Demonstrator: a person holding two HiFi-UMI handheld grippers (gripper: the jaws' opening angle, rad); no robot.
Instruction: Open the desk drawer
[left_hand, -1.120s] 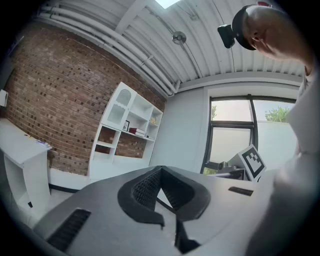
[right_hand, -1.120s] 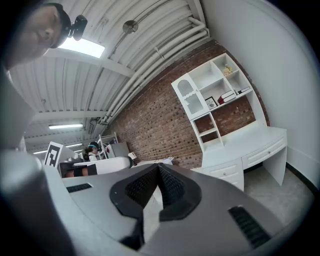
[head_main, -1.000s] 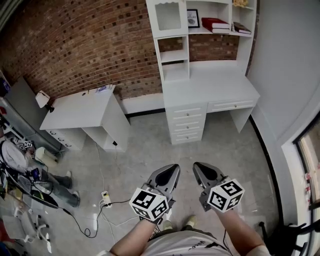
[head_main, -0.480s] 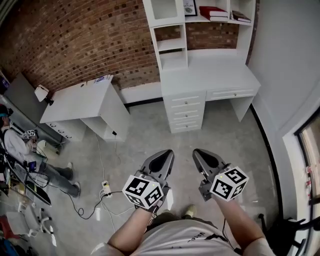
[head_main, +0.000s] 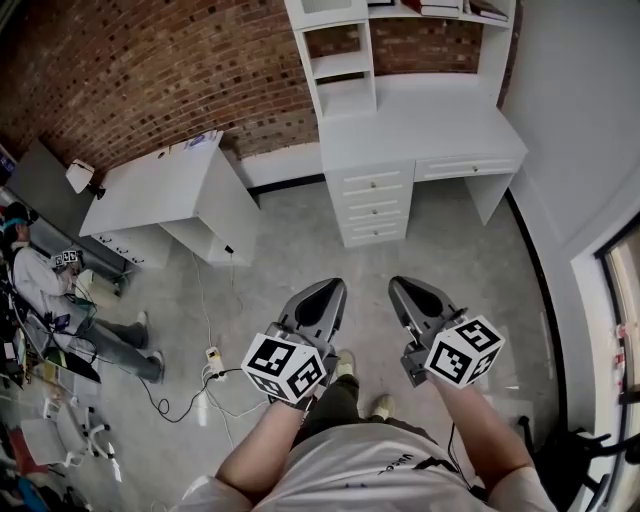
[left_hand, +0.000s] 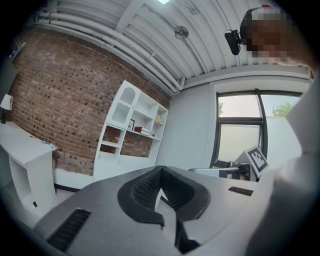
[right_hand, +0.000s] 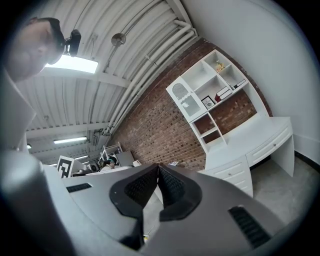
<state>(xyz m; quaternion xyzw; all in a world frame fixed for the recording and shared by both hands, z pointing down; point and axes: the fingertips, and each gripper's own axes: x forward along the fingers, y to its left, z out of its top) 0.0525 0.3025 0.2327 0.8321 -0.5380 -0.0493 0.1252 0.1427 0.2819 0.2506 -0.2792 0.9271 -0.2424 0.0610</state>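
The white desk (head_main: 420, 135) with a shelf hutch stands against the brick wall, far ahead of both grippers. A stack of small drawers (head_main: 373, 207) sits under its left half and a wide drawer (head_main: 463, 168) under the desktop on the right; all are closed. My left gripper (head_main: 335, 287) and right gripper (head_main: 398, 285) are held side by side over the floor, pointing at the desk, both shut with nothing between the jaws. In the right gripper view the desk (right_hand: 250, 145) lies to the right of the shut right gripper (right_hand: 158, 166). The left gripper (left_hand: 160, 168) has the hutch (left_hand: 132, 125) beyond it.
A second white desk (head_main: 165, 195) stands at the left by the brick wall. A seated person (head_main: 45, 300) and clutter fill the far left. A power strip with cables (head_main: 212, 358) lies on the floor left of the grippers. A white wall (head_main: 580, 150) and window close the right side.
Both grippers have moved forward toward the desk as the person steps ahead. The view has tipped down, cutting off the hutch's top shelves. Both stay shut.
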